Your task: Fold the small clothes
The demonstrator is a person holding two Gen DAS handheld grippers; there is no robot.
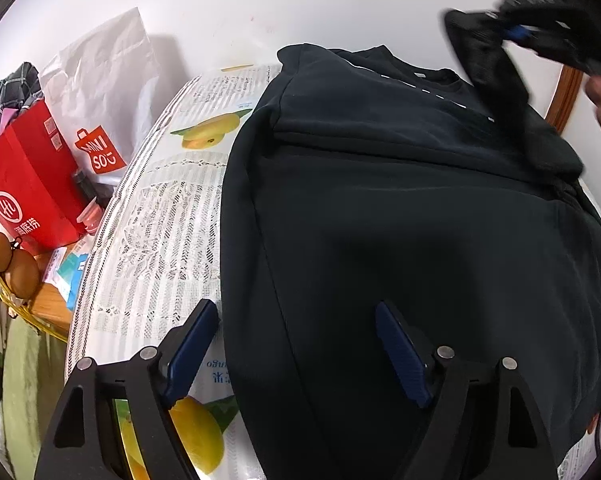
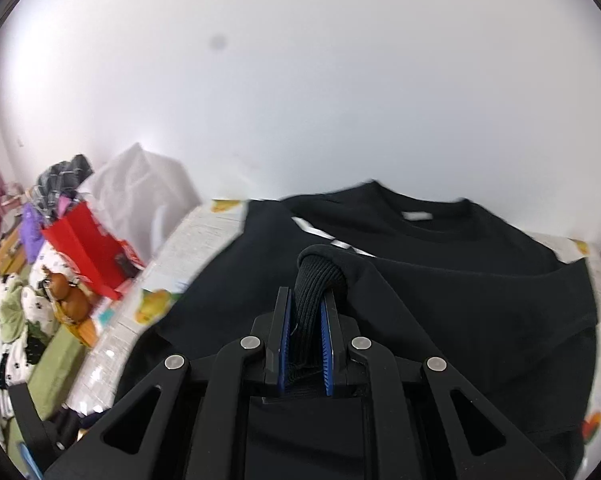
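Right gripper (image 2: 305,340): fingers clamped narrow on the ribbed cuff (image 2: 316,280) of the sleeve, cuff pinched deep between the blue pads. Left gripper (image 1: 296,354): fingers wide, nothing between them, hovering low over the near hem of the sweatshirt (image 1: 400,208), which fills the centre and right of the left view.

Sweatshirt lies flat on the desk (image 1: 156,240) (mango-print lace cover), collar toward the top of the frame by the wall. Left sleeve looks already folded in across the chest; the right one is lifted, its fold not yet laid.

To do this step well, I'd say:
- carry the cuff across the chest and lay the sleeve level, in line with the other one
- keep tension light so the body panel doesn't drag or bunch
- release only once the cuff lies on the cloth
- left fingers could pin the hem if the body starts sliding

Edges and room:
- right view: garment's right edge reaches near the desk edge at right of frame, little margin there
- left of frame: bare strip of desk beside the garment, then the desk edge, and beyond it a red bag (image 1: 28,184) and a white bag (image 1: 100,92). Well apart, no obstruction
- wall just behind the collar limits any forward push
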